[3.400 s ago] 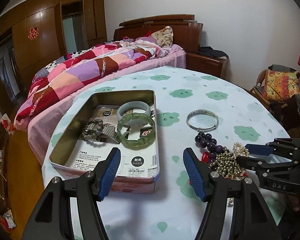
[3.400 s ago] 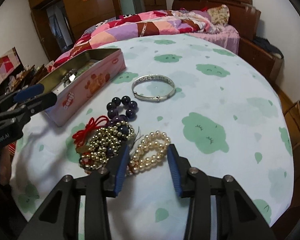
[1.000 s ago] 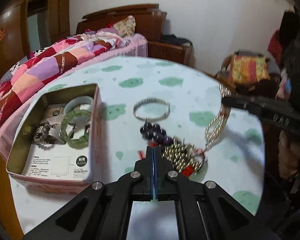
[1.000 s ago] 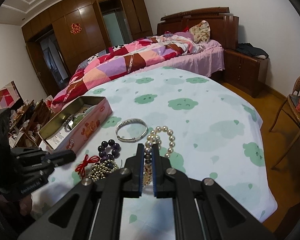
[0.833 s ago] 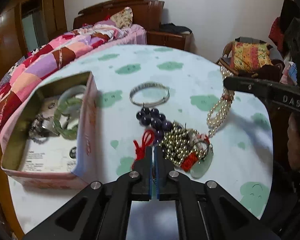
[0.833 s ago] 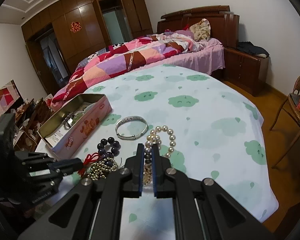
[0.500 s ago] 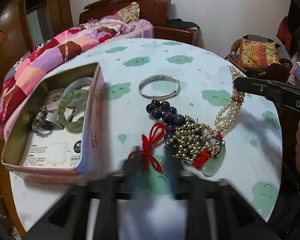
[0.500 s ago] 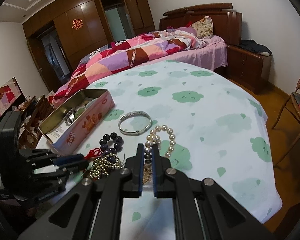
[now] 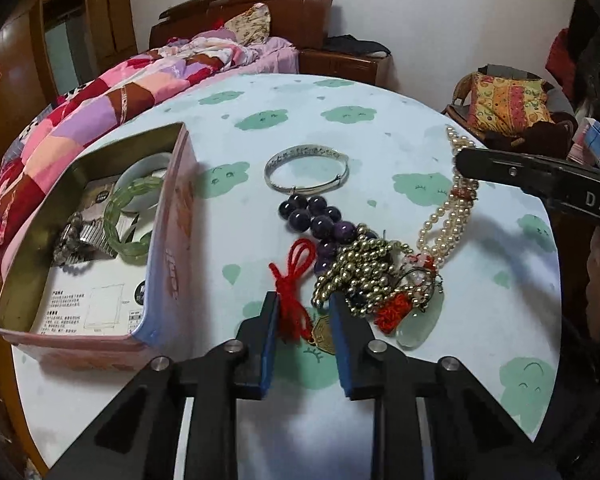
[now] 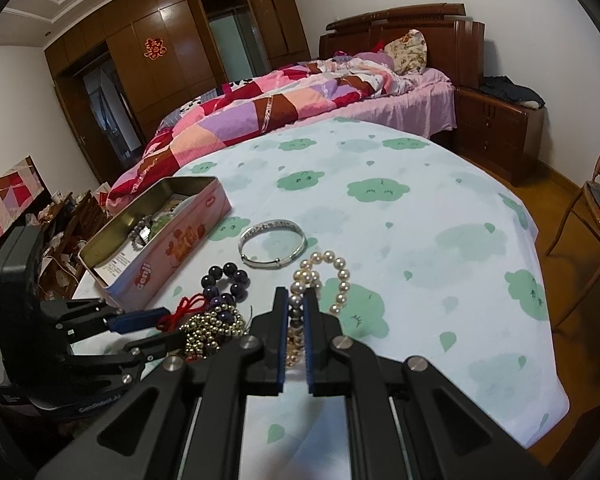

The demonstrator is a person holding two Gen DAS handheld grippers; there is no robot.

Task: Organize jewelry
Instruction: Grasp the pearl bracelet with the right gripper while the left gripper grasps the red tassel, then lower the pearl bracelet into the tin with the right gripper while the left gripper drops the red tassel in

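Tin [image 10: 172,248] side reads "cenji"; gripper [image 9: 540,184] "DAS".

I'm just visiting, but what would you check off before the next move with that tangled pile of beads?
1. Right gripper clamped on the pearl necklace: ok.
2. Red cord between the closing jaws of the left gripper: ok.
3. Left pads pressing the cord: cannot tell.
4. Pearls free of the gold bead strand: not ok, they overlap.
5. Tin box open, with room: ok.
6. Silver bangle clear of the pile: ok.
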